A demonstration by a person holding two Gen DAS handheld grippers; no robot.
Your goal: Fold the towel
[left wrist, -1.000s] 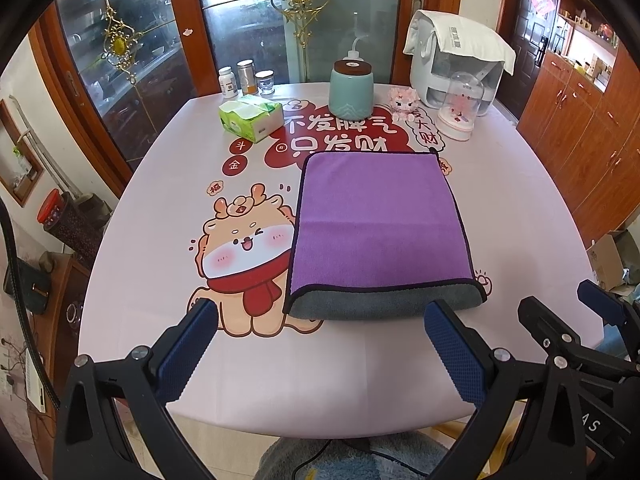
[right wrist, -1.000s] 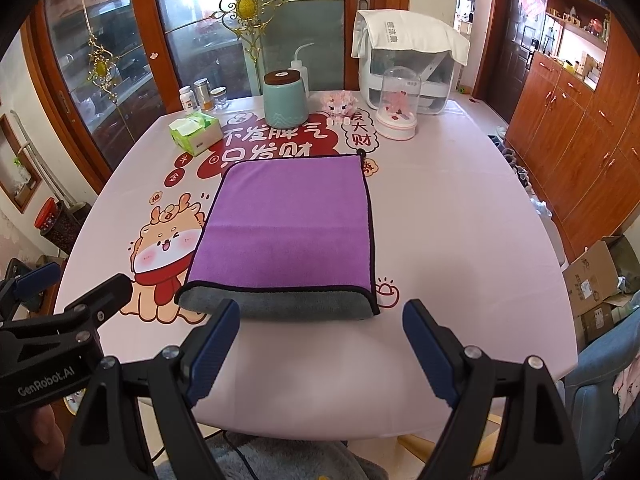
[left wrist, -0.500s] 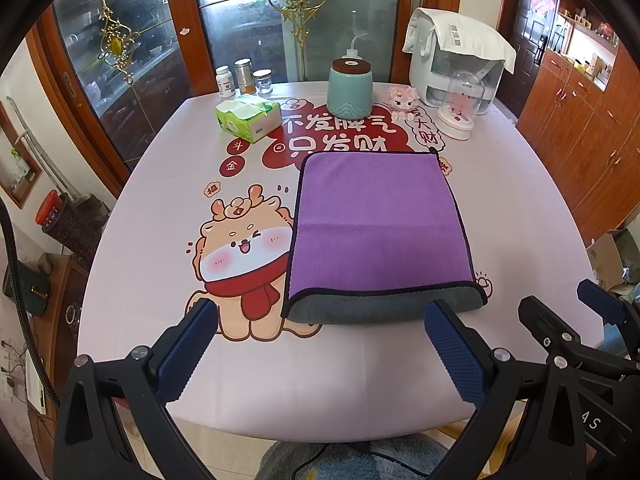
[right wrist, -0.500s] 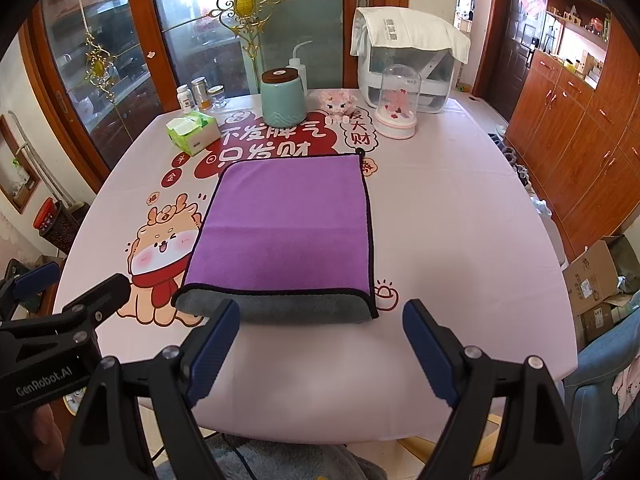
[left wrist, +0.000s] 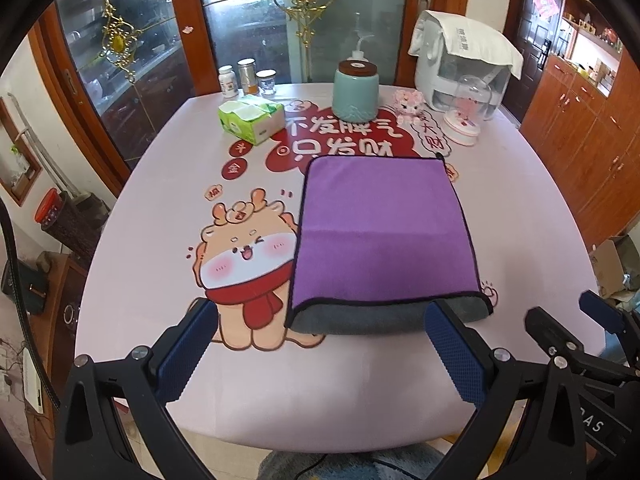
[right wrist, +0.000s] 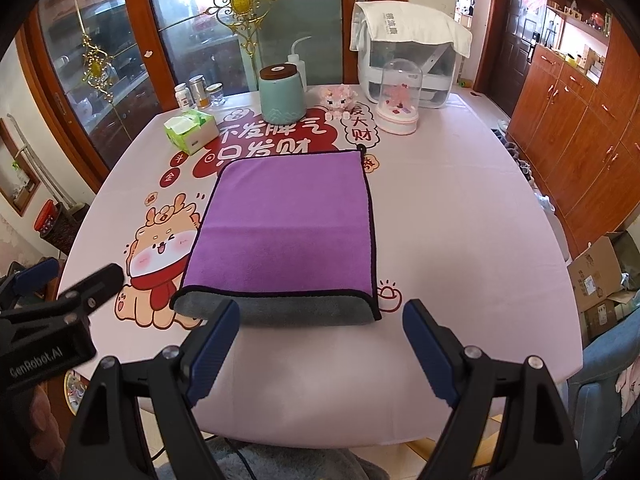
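A purple towel (left wrist: 382, 228) with a black hem lies flat on the pink table, its near edge turned over to show a grey underside (left wrist: 360, 316). It also shows in the right wrist view (right wrist: 288, 224). My left gripper (left wrist: 320, 340) is open and empty, hovering above the table's near edge just short of the towel's grey fold. My right gripper (right wrist: 320, 340) is open and empty, also just short of the near edge. Each gripper shows in the other's view, at the right (left wrist: 580, 344) and at the left (right wrist: 60, 304).
Behind the towel stand a teal jar (left wrist: 356, 90), a green tissue box (left wrist: 251, 118), small bottles (left wrist: 246, 78), a pink glass-domed ornament (left wrist: 466, 114) and a white covered appliance (left wrist: 464, 64). Wooden cabinets (right wrist: 580, 128) line the right. A cardboard box (right wrist: 600, 276) sits on the floor.
Both grippers have eased slightly forward towards the towel's near edge. The towel has not moved and both grippers stay open.
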